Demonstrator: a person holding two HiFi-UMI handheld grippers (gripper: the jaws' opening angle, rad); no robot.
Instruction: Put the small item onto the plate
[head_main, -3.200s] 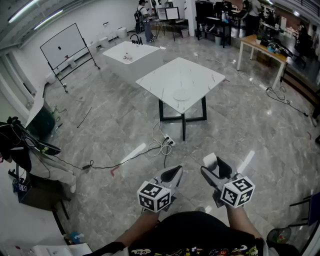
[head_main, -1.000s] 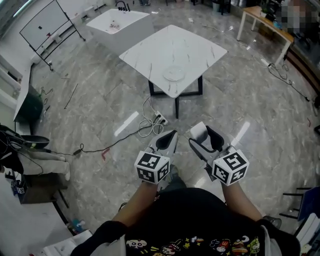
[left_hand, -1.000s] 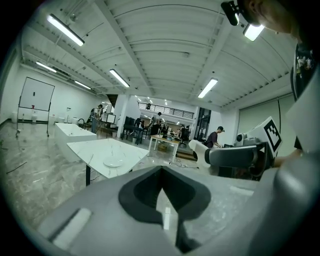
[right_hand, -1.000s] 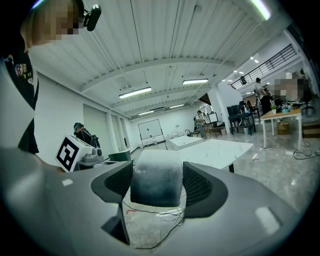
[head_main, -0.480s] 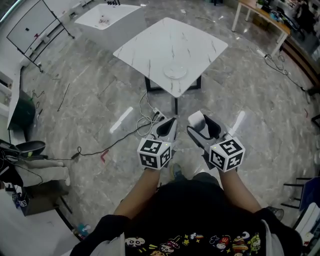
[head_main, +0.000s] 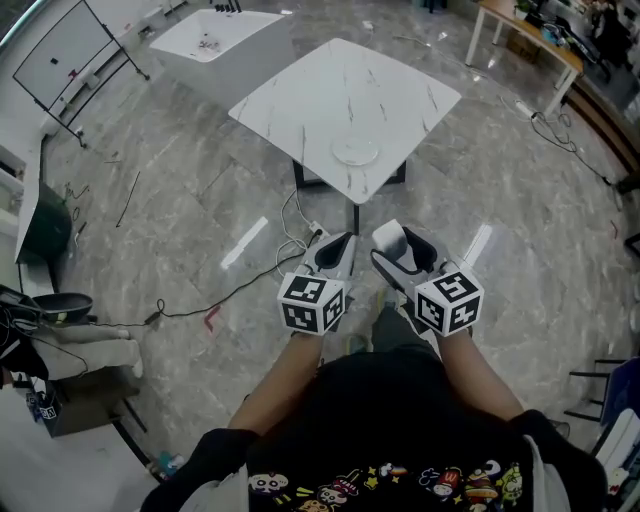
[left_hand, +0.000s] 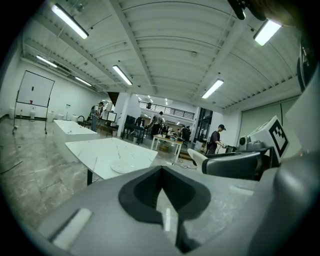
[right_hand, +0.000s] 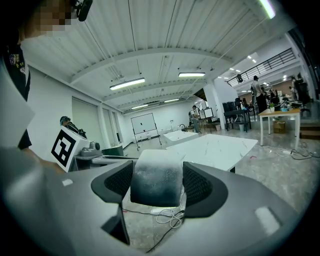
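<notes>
1. The right tool (right_hand: 157, 186) is clamped on the small item (right_hand: 155, 170), a pale block with rounded corners and a frosted, matte face. It sits squarely between dark, ribbed pads.
2. The left tool (left_hand: 162, 196) carries nothing. Its smooth grey jaws are pressed together, with only a thin seam between them.
3. So the pickup looks done and the delivery does not. The plate (head_main: 356, 152) lies bare near the closest corner of the worktop (head_main: 330, 90), well apart from both tools, which hang over the floor (head_main: 180, 220) in front of the person.
4. What seems left is to close that gap, bring the block over the plate and let go.
5. The worktop is a square white slab with thin grey veins on a dark frame. The plate is a round, shallow disc, white or clear; it is hard to tell which. The floor is glossy grey stone, with a cable (head_main: 290, 262) looped across it.
</notes>
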